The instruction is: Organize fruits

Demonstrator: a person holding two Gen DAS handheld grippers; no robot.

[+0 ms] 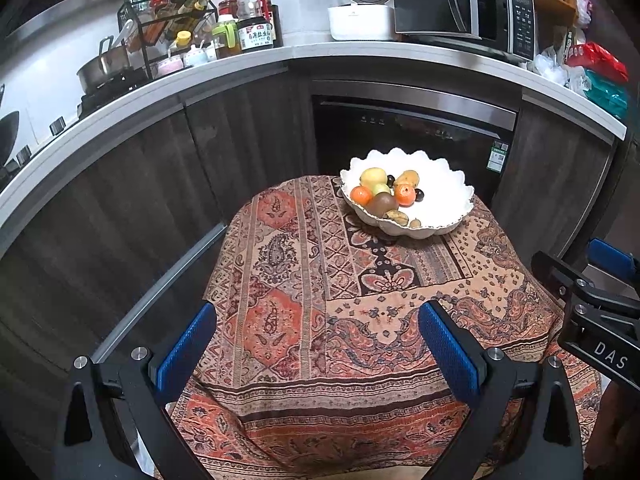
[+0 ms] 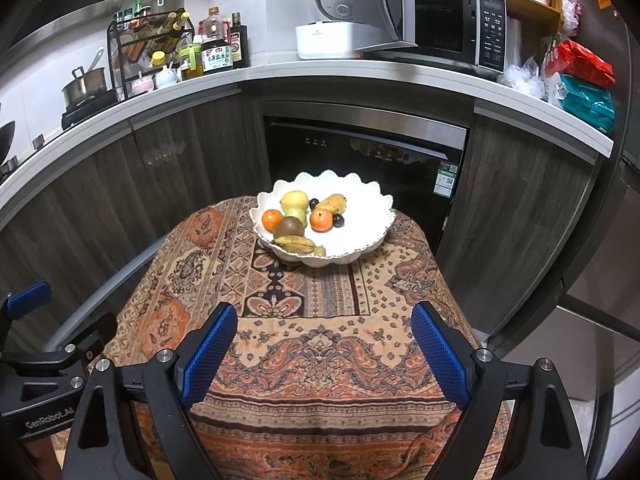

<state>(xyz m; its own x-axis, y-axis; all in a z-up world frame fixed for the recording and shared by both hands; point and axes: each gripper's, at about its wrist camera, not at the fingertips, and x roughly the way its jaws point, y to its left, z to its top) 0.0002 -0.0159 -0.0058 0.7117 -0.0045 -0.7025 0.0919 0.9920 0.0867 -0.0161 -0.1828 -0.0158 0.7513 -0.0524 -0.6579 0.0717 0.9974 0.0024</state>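
ahead and well apart: fruit bowl beyond both tongs

so we hold both tongs wide open and empty over the near edge of the cloth [image 2: 320, 360]. the bowl [image 2: 360, 236] of fruit [image 2: 300, 220] sits far ahead: up and rightward from our left tongs [image 1: 318, 344], nearly straight ahead, slightly leftward, of our right tongs [image 2: 324, 352]. we judge the right nearer. the small banana [image 2: 296, 243] lies crosswise at the bowl's near rim.

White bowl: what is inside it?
The white bowl holds two oranges, a brown fruit, bananas, yellow-green fruits and dark plums. Anything beneath the pile is hidden.
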